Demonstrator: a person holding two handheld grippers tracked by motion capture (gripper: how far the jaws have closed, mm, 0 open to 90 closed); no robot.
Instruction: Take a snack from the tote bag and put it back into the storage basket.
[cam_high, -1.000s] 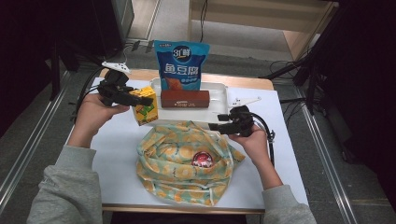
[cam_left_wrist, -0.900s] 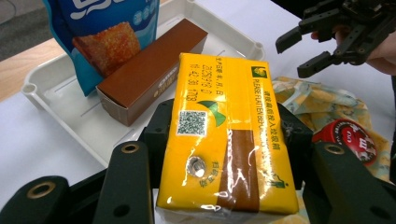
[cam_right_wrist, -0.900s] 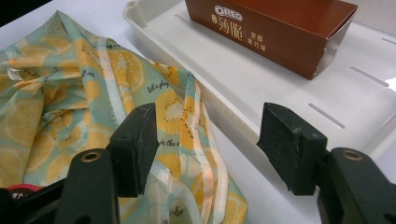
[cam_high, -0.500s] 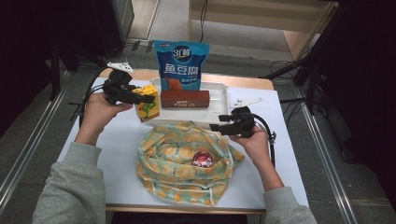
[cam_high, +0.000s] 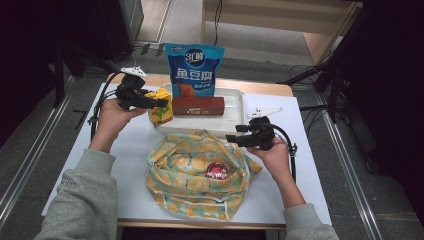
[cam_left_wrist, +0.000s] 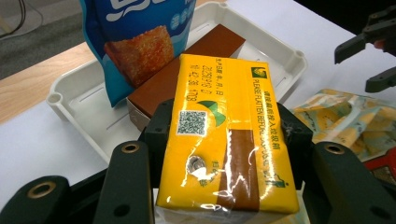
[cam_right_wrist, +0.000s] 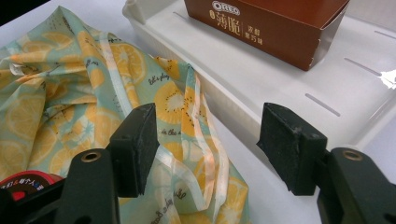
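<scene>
Nearest to me, the cloth bag (cam_high: 197, 175) printed with orange and kiwi slices lies crumpled on the white table (cam_high: 125, 150), its mouth open upward. A round red-topped item (cam_high: 217, 171) sits down in the folds.

My right gripper (cam_high: 231, 138) hangs at the bag's right edge, pointing left across it. Jaws apart, nothing between the pads. In the right gripper view the bag's (cam_right_wrist: 84, 93) folded rim runs beneath the gap, and the near wall of the white tray (cam_right_wrist: 243, 93) lies just beyond it. Whether either pad brushes the cloth, I cannot tell.

Past the bag, the white tray (cam_high: 235, 97) sits across the middle of the table. A brown biscuit box (cam_high: 198, 105) lies flat and lengthwise in it; the right gripper view shows that box (cam_right_wrist: 266, 23) with Oreo lettering on its side.

My left gripper (cam_high: 162, 102) holds the yellow drink carton (cam_high: 161, 111) at the tray's left end, jaws clamped on its two sides. In the left gripper view the carton (cam_left_wrist: 224, 140) sits squarely between my black pads, label, printed code and foil straw hole facing the camera. From above, it looks to be just beside the tray's left wall; whether it rests on the table is unclear.

Farthest back, a blue snack pouch (cam_high: 194, 70) stands upright at the tray's rear, behind the brown box. Wooden table edge (cam_high: 260, 87) beyond it.
</scene>
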